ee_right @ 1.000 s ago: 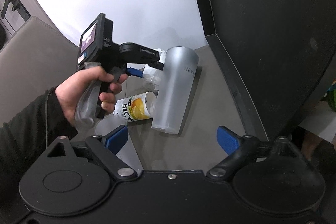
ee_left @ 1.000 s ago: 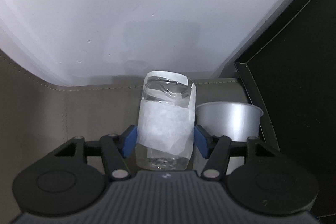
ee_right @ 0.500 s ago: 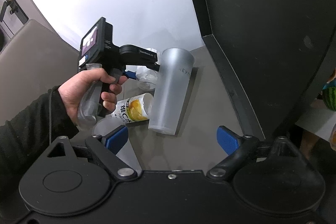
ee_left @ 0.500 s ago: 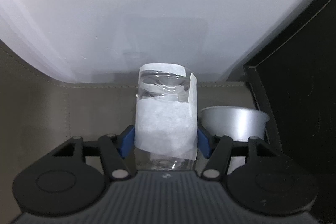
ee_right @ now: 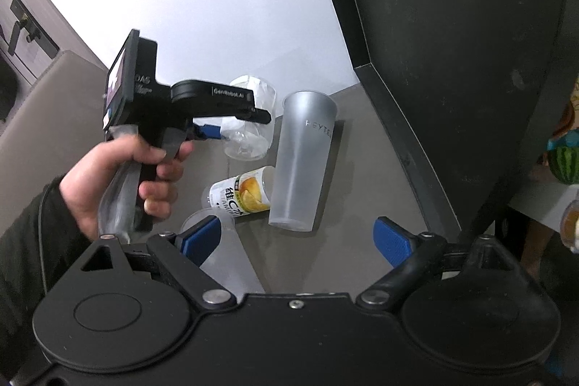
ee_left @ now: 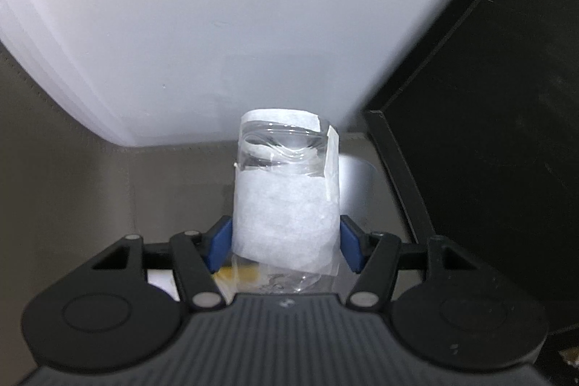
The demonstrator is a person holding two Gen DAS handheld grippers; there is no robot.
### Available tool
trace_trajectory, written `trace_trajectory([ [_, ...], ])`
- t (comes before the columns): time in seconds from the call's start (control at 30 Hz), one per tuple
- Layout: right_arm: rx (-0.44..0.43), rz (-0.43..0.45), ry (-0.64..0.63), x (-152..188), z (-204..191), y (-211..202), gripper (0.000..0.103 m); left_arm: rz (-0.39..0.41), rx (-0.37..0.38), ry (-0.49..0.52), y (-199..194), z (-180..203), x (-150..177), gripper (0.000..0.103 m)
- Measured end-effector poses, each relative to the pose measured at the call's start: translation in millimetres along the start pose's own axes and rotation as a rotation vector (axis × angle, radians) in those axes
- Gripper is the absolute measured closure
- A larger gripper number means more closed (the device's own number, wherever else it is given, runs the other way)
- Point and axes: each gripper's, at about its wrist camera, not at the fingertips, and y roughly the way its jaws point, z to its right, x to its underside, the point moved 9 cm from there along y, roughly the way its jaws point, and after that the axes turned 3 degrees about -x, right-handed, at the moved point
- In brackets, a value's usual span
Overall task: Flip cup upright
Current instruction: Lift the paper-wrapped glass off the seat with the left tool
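Note:
A clear glass cup with a white paper band sits between the blue pads of my left gripper, which is shut on it. Its thick base points up and its mouth points down. In the right wrist view the same cup hangs in the left gripper above the brown table, lifted off it. My right gripper is open and empty, low over the table near the front.
A tall frosted grey cup stands mouth down beside the held cup; it also shows in the left wrist view. A small yellow-labelled bottle lies on its side. A clear cup stands by my right gripper's left finger. A black panel borders the right.
My left gripper has lifted the glass cup up off the table and higher against the white wall. The right gripper has stayed open and almost still.

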Motion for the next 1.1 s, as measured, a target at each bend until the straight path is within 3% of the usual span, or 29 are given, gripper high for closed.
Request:
trace_trajectory([
  [1.1,0.066,0.024,0.079,25.1,9.9,-58.9,0.012,-0.061,0.089,-0.015,-54.0,49.3,137.0,0.042],
])
